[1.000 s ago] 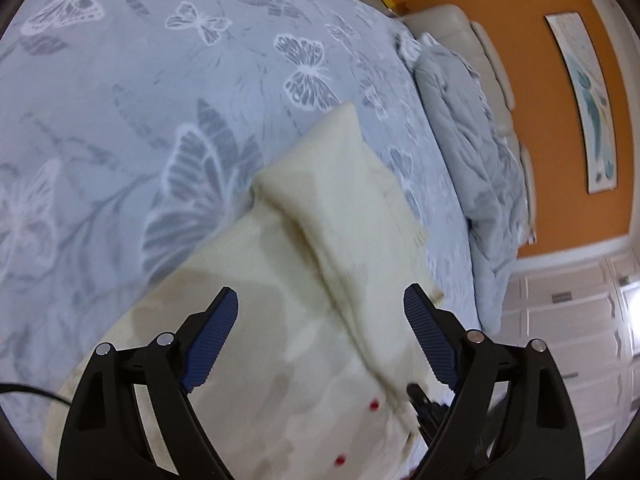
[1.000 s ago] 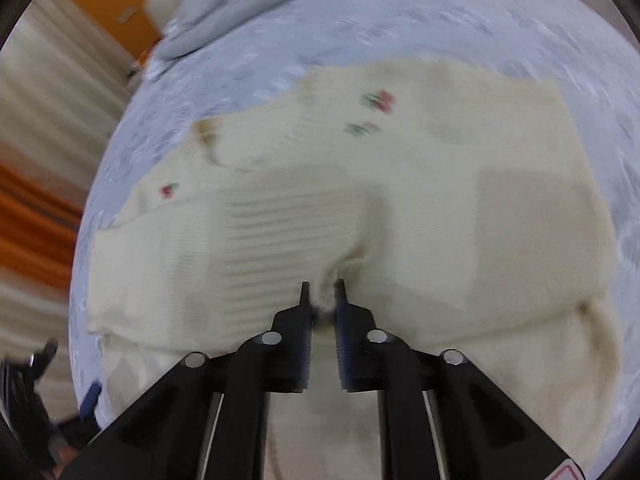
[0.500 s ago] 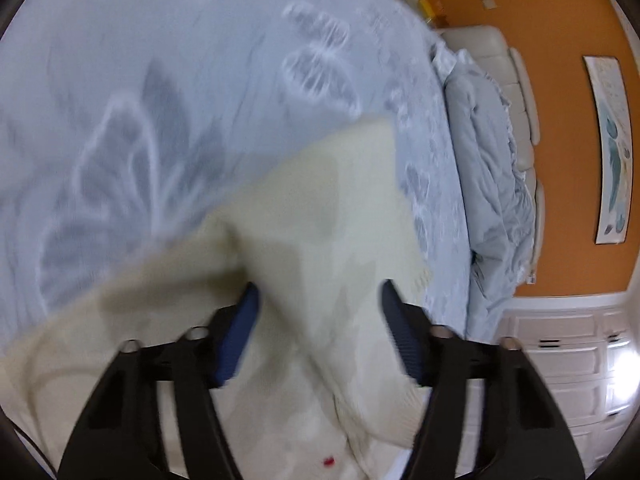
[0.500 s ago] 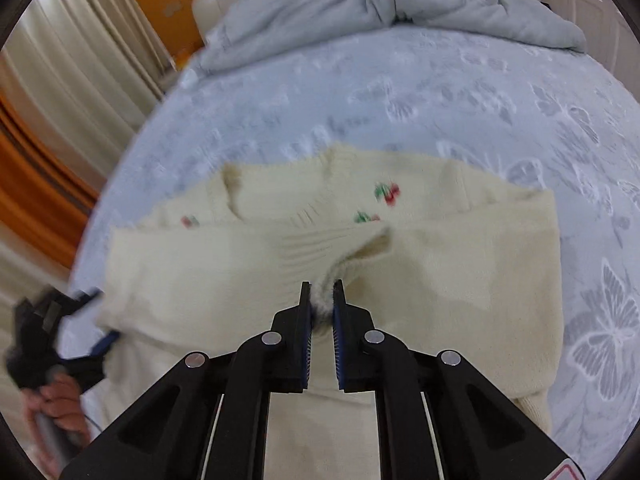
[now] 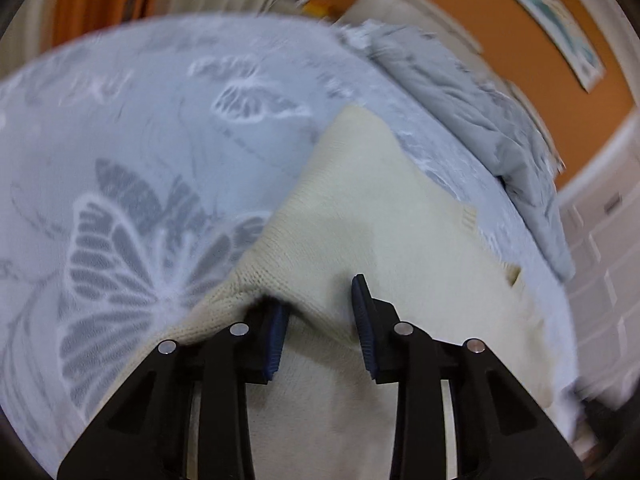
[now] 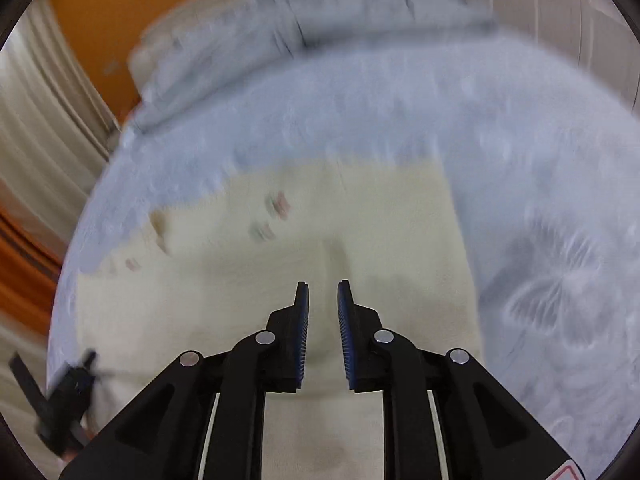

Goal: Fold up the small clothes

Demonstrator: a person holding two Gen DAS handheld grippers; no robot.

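Note:
A cream knit sweater (image 5: 380, 220) with small cherry motifs (image 6: 278, 204) lies partly folded on the bed. My left gripper (image 5: 320, 296) is down at the sweater's left edge and its jaws are closing. One blue pad (image 5: 276, 332) is tucked under a raised fold, the other rests on top, and the knit lies loosely between them. My right gripper (image 6: 322, 284) hovers over the middle of the sweater (image 6: 360, 216). Its jaws are opening and nothing is between the pads. The left gripper also shows, blurred, in the lower left of the right wrist view.
The pale blue butterfly bedspread (image 5: 140, 140) reaches out to the left and far side. A crumpled grey duvet (image 5: 480, 112) is heaped along the far edge of the bed. White drawers (image 5: 600, 240) stand beyond the bed on the right, and curtains (image 6: 40, 120) hang on the left.
My left gripper's wide jaws narrowed as it rolled and sank onto the sweater's edge, one pad slipping under the fold. My right gripper let go of the pinched fold and lifted away.

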